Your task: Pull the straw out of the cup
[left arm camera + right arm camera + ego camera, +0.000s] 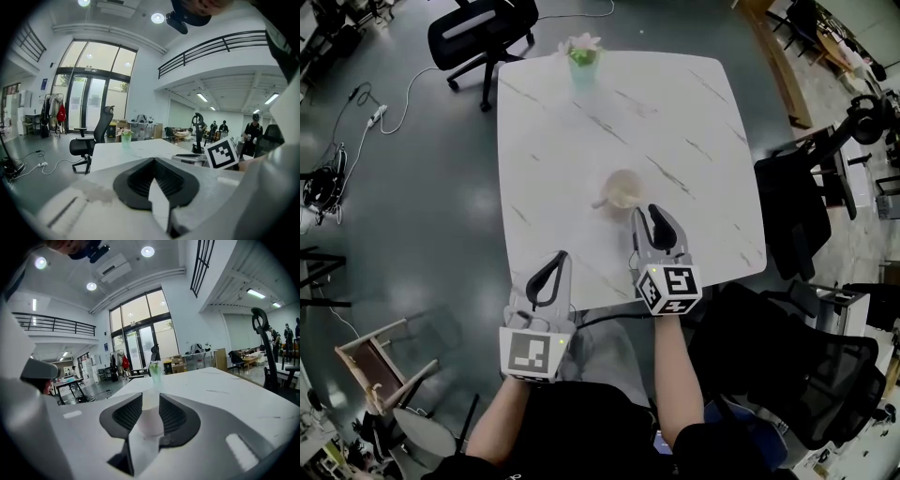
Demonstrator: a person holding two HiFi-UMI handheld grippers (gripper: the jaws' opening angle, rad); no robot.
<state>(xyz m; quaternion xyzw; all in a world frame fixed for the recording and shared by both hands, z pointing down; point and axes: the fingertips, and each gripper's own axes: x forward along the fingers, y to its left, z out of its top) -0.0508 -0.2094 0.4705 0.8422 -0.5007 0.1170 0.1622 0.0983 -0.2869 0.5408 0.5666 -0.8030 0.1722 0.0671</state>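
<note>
A cream cup (622, 188) with its handle to the left stands on the white marbled table (675, 112), near the front edge. No straw shows in it from the head view. My right gripper (652, 213) is just in front of the cup and a little to its right, open, touching nothing. In the right gripper view the cup (151, 422) shows through the gap between the black pads (126, 412), beyond them. My left gripper (560, 256) hovers at the table's front edge, left of the cup, shut and empty; in its own view the left gripper (152, 161) has its tips meeting.
A green vase with a plant (583, 56) stands at the table's far edge. A black office chair (483, 33) sits behind the table, more black chairs (792, 216) at the right, and a wooden chair (380, 366) lies at the lower left. Cables run across the floor on the left.
</note>
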